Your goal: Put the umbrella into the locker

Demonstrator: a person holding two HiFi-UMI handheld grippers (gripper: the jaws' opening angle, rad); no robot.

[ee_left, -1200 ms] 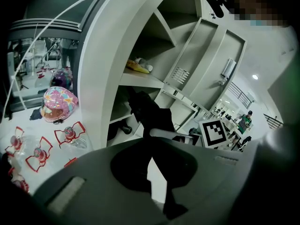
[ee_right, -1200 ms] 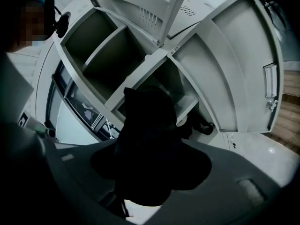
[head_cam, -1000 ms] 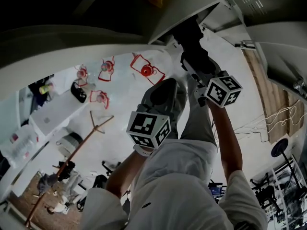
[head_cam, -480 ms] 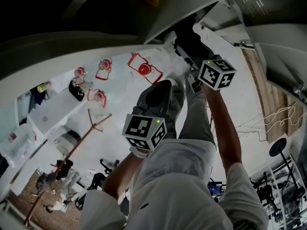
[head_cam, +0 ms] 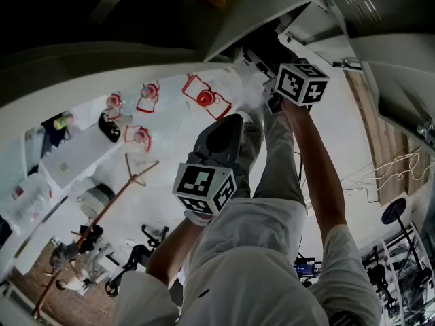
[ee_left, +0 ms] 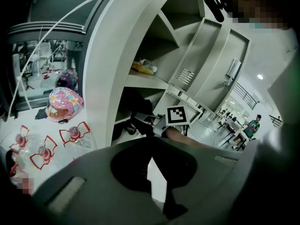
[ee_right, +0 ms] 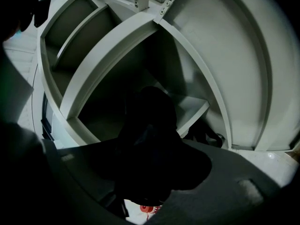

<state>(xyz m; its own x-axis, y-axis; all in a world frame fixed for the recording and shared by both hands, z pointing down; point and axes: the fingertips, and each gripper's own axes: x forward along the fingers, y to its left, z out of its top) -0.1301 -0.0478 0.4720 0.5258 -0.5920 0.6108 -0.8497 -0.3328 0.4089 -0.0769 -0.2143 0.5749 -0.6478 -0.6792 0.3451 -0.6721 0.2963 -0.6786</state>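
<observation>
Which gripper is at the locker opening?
The right gripper, holding the dark umbrella at the locker; the left gripper hangs well short of it.

A pale, glossy floor [head_cam: 173, 138] spreads to the left of the left fingers [ee_left: 70, 191], with a white tabletop [head_cam: 78, 156] at its far edge. Right of the fingers, wood planking [head_cam: 377, 134] borders the floor. Beyond lies a bright open room [ee_left: 234, 121] with desks and ceiling lights [ee_left: 260, 76].

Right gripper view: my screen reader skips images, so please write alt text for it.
A black umbrella, gripped in the right gripper, fills the centre of the picture. Behind it is a dim, open compartment of the grey locker.
</observation>
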